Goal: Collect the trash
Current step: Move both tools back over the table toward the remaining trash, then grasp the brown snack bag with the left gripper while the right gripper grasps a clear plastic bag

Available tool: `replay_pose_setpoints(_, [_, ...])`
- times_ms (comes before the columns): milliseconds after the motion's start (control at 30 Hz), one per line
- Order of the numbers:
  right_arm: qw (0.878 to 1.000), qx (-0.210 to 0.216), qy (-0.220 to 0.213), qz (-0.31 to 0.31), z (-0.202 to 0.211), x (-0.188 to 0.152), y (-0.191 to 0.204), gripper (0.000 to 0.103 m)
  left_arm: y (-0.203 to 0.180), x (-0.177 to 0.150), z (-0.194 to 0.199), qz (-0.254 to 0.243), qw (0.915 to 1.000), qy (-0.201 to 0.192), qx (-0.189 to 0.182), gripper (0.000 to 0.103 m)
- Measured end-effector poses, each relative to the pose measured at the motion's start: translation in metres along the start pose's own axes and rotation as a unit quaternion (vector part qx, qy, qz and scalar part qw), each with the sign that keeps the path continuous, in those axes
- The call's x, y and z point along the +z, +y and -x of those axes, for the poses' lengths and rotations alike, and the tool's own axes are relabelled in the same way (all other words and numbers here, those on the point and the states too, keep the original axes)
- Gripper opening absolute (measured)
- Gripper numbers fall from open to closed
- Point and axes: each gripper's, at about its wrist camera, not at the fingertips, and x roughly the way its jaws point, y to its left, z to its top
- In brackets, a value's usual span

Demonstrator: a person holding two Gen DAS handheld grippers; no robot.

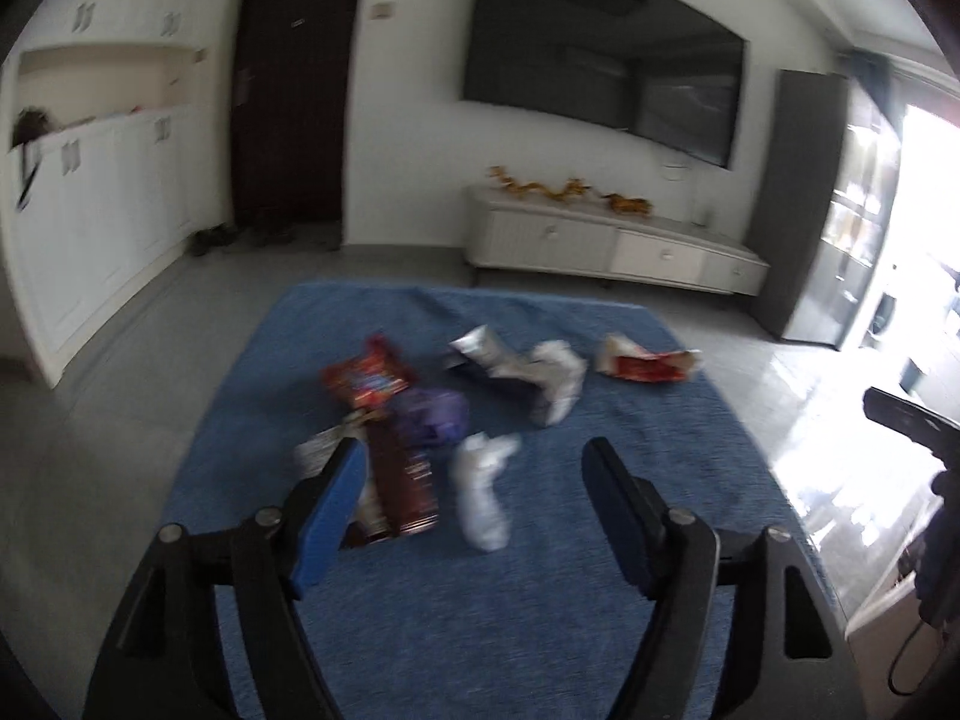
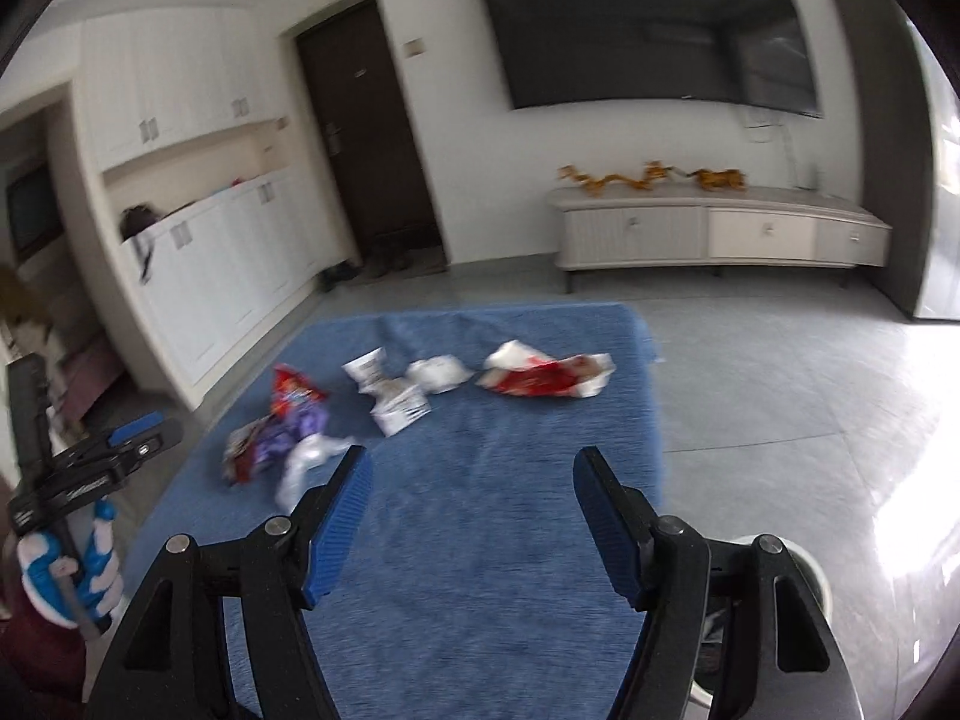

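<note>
My left gripper (image 1: 474,468) hangs over the near end of the blue cloth (image 1: 540,600), its jaws spread wide with nothing clamped; the brown wrapper (image 1: 408,480) lies on the cloth right beside the left blue pad, partly hidden behind it, and the crumpled white wrapper (image 1: 483,495) sits on the cloth in the gap between the two pads, clear of both. Just beyond the brown wrapper comes the purple wrapper (image 1: 435,417), touching it, and beyond that the red snack bag (image 1: 366,381). Farther across the cloth from the purple wrapper lie the silver packet (image 1: 480,351) and a white crumpled packet (image 1: 555,381), close together, then the red-and-white torn wrapper (image 1: 645,360) alone near the far right corner. My right gripper (image 2: 471,483) is also open and empty, over bare blue cloth; the white crumpled piece lies just off its left fingertip. In the right wrist view my left hand (image 2: 72,564), in a blue-and-white glove, holds the other tool off the cloth's left edge. Everything is motion-blurred. The near half of the cloth is bare. Past the cloth's far edge is open grey floor (image 2: 780,372), up to the low white cabinet (image 2: 720,228) under the wall-mounted TV (image 2: 648,24). A white round container (image 2: 807,576) peeks out behind my right finger, by the cloth's near right edge.
</note>
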Motion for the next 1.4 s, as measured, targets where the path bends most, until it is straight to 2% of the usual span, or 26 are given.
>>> replay_pose_setpoints(133, [0.999, 0.025, 0.025, 0.021, -0.026, -0.001, 0.021, 0.067, 0.042, -0.012, -0.02, 0.044, 0.9984, 0.027, 0.024, 0.075])
replay_pose_setpoints(267, [0.997, 0.04, 0.052, 0.027, -0.058, -0.001, 0.031, 0.067, 0.069, -0.02, -0.043, 0.08, 0.9949, 0.058, 0.024, 0.075])
replay_pose_setpoints(433, [0.994, 0.056, 0.09, 0.029, -0.097, -0.002, 0.043, 0.067, 0.09, -0.019, -0.075, 0.097, 0.9914, 0.087, 0.017, 0.075])
replay_pose_setpoints(700, [0.984, 0.075, 0.153, 0.049, -0.161, -0.003, 0.083, 0.067, 0.105, -0.029, -0.124, 0.114, 0.9829, 0.145, -0.007, 0.075])
replay_pose_setpoints(800, [0.98, 0.082, 0.172, 0.055, -0.182, -0.003, 0.099, 0.067, 0.113, -0.039, -0.128, 0.136, 0.979, 0.148, -0.035, 0.073])
replay_pose_setpoints(833, [0.978, 0.087, 0.18, 0.058, -0.191, -0.004, 0.106, 0.067, 0.115, -0.041, -0.125, 0.137, 0.98, 0.14, -0.039, 0.072])
replay_pose_setpoints(867, [0.976, 0.091, 0.188, 0.06, -0.199, -0.005, 0.112, 0.067, 0.116, -0.041, -0.125, 0.136, 0.9803, 0.137, -0.041, 0.065])
replay_pose_setpoints(967, [0.97, 0.106, 0.211, 0.052, -0.227, -0.008, 0.129, 0.067, 0.122, -0.047, -0.12, 0.146, 0.9782, 0.13, -0.071, 0.041])
replay_pose_setpoints(1100, [0.965, 0.112, 0.234, 0.034, -0.258, -0.011, 0.143, 0.066, 0.12, -0.051, -0.112, 0.132, 0.9799, 0.124, -0.083, 0.028])
replay_pose_setpoints(1133, [0.965, 0.11, 0.238, 0.03, -0.264, -0.012, 0.144, 0.062, 0.12, -0.052, -0.109, 0.132, 0.98, 0.122, -0.085, 0.025])
replay_pose_setpoints(1200, [0.963, 0.108, 0.246, 0.027, -0.273, -0.014, 0.148, 0.055, 0.124, -0.055, -0.102, 0.135, 0.9791, 0.12, -0.093, 0.014])
replay_pose_setpoints(1300, [0.963, 0.095, 0.251, 0.035, -0.279, -0.017, 0.151, 0.046, 0.13, -0.059, -0.094, 0.145, 0.9778, 0.119, -0.094, 0.014])
replay_pose_setpoints(1367, [0.964, 0.089, 0.246, 0.043, -0.276, -0.02, 0.15, 0.036, 0.134, -0.064, -0.088, 0.152, 0.9765, 0.119, -0.096, 0.013])
replay_pose_setpoints(1400, [0.964, 0.093, 0.244, 0.041, -0.274, -0.02, 0.148, 0.034, 0.135, -0.066, -0.086, 0.154, 0.9762, 0.12, -0.096, 0.013])
